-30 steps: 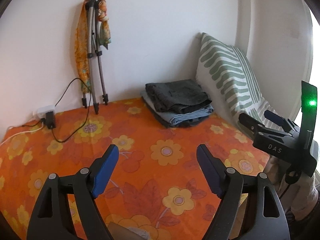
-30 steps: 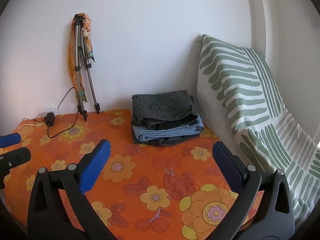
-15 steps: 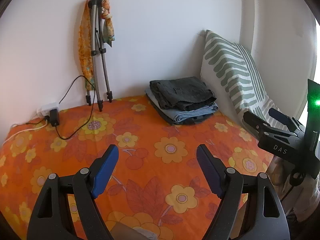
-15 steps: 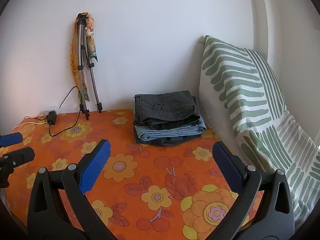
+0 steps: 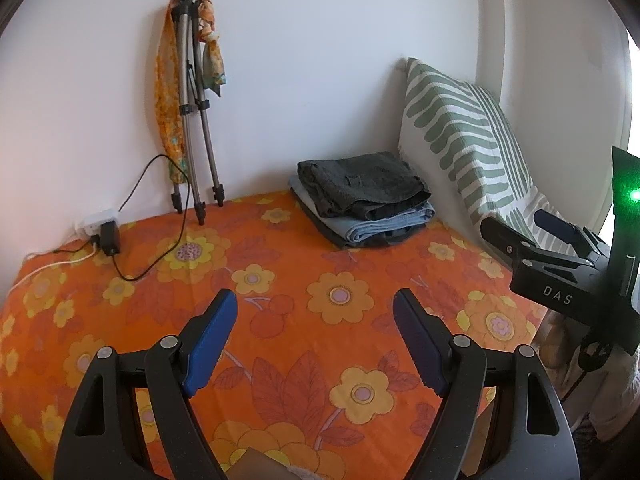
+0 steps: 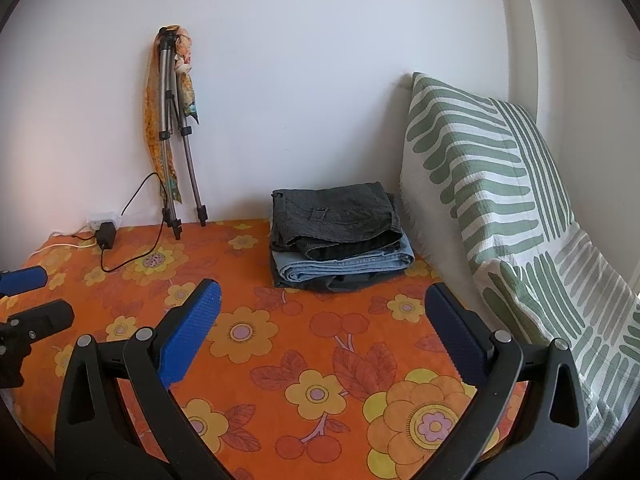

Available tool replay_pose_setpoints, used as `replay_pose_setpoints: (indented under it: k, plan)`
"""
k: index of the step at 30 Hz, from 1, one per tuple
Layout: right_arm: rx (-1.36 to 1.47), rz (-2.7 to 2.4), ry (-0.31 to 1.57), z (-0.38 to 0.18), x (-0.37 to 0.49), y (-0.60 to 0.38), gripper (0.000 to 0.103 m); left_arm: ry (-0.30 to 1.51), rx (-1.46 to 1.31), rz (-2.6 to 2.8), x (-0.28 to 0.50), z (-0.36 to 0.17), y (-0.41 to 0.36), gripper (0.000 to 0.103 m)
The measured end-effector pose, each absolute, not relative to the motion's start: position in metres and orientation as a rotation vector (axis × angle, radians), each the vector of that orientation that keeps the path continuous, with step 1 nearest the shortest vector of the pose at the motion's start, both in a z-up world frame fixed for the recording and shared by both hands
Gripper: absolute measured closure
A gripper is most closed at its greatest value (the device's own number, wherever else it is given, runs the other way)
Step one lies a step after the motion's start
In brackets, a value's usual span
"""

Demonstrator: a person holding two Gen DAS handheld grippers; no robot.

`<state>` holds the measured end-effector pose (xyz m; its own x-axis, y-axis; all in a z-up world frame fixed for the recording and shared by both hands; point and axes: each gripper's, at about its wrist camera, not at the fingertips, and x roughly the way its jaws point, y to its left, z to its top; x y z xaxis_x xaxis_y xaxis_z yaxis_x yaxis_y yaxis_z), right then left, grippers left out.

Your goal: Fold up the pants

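The left gripper [image 5: 314,302] hovered over the orange flowered bedsheet [image 5: 280,320], its jaws wide with nothing between them. The right gripper [image 6: 322,298] hung beside it, equally wide and empty. The folded pants [image 6: 340,236] lay stacked at the far side against the wall, dark grey over light blue, just left of the green-striped pillow [image 6: 492,184]. A tripod [image 6: 176,136] leaned farther left.

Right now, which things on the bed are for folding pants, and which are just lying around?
For the job:
- stack of folded pants
- left gripper, open and empty
- right gripper, open and empty

Just lying about:
- striped pillow
- tripod with a scarf on it
- charger and its cord
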<state>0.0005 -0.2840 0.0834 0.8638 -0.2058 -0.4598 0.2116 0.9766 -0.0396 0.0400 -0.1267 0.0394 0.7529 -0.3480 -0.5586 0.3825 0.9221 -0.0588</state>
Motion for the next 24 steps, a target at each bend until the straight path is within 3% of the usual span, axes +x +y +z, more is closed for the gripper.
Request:
replay_pose_setpoints:
  k: [24]
  plan:
    - [0.000, -0.207, 0.480, 0.0846, 0.0039, -0.2811, 0.000, 0.591, 0.065, -0.399, 0.0363, 0.0393, -0.1270, 0.023]
